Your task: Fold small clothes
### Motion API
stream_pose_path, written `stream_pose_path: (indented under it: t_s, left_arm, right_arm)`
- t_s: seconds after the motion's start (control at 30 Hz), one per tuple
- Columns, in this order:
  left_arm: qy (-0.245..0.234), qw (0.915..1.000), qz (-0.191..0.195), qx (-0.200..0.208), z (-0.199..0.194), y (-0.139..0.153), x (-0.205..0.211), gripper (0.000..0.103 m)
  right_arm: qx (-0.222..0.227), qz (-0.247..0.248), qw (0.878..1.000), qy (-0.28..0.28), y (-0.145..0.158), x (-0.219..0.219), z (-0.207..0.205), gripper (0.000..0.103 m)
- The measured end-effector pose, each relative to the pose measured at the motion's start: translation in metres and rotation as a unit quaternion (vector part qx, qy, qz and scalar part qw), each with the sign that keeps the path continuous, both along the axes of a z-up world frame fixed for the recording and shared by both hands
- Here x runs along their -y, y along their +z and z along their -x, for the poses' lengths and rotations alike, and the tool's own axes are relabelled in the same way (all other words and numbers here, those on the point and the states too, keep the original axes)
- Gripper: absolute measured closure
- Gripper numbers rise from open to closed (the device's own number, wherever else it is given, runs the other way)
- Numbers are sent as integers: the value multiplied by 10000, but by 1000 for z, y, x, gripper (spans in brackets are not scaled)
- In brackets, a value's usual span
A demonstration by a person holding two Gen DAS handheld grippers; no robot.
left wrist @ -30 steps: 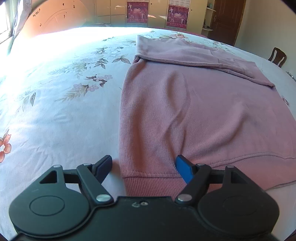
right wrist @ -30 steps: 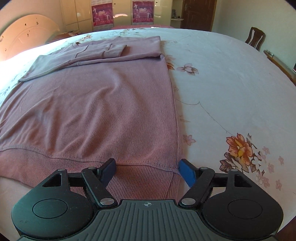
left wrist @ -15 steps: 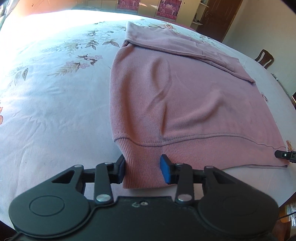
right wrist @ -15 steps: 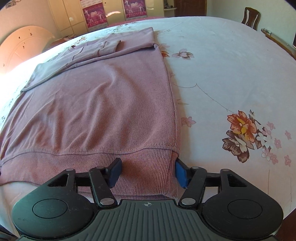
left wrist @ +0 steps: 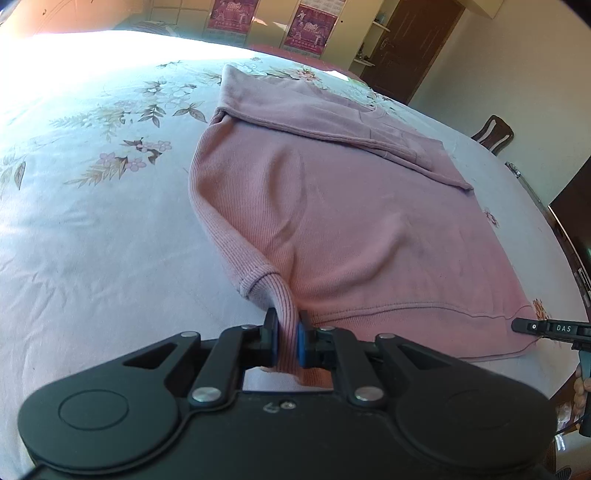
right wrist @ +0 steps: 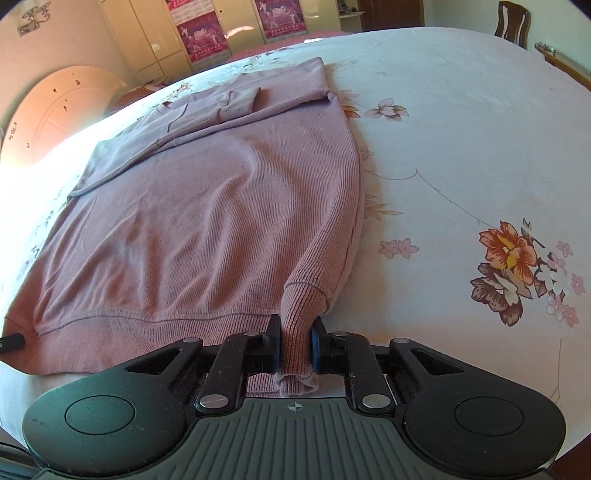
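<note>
Sunlit bedroom, with a floral bedsheet (left wrist: 92,229) spread over the bed, a dark door (left wrist: 413,48) at 1 o'clock in the left wrist view and a wooden chair (right wrist: 511,20) at the far edge in the right one. On the sheet lies a pink ribbed sweater (left wrist: 351,221), flat, its sleeves folded across the chest at the far end. Its long axis runs from 6 o'clock to 12 o'clock in both views, ribbed hem nearest the cameras, collar end farthest.

Both grippers point steeply down at the hem. The left gripper (left wrist: 286,341) is clamped on the hem's left corner, which is bunched into a raised ridge between its blue pads. The right gripper (right wrist: 295,345) has the hem's right corner pinched the same way, its jaws closing on the cloth, with a fold of the hem sticking out behind the pads. In the left view the right gripper's tip shows at 3 o'clock, beside the hem's far corner.
</note>
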State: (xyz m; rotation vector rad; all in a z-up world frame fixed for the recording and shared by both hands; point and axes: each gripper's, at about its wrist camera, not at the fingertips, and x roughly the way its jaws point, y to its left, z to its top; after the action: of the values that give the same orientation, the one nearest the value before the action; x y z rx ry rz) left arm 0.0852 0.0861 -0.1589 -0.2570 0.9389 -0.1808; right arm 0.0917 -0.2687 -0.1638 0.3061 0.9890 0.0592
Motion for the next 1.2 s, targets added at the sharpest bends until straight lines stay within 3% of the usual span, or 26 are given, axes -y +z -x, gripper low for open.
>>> stream_pose_path:
  t_s: [0.37,0.7,1.0,1.2]
  left_arm:
    - [-78,9968,136,783,-32,42,7,95]
    - [301,9902,359,1313,-124,67,1,95]
    - [842,9861,482,1351,-230,67,-6,95]
    - [1078,9881,291,1056,-300,49,-2,95]
  right_arm:
    - [548,-628,9965,-59,42,13,-29,89]
    - [1122,-934,9891,-192,70,27,-126,89]
    - [1291,-1286,9812,-637,72,52,-232,89]
    - [897,-1488,9807,-896,44,64,-302,89]
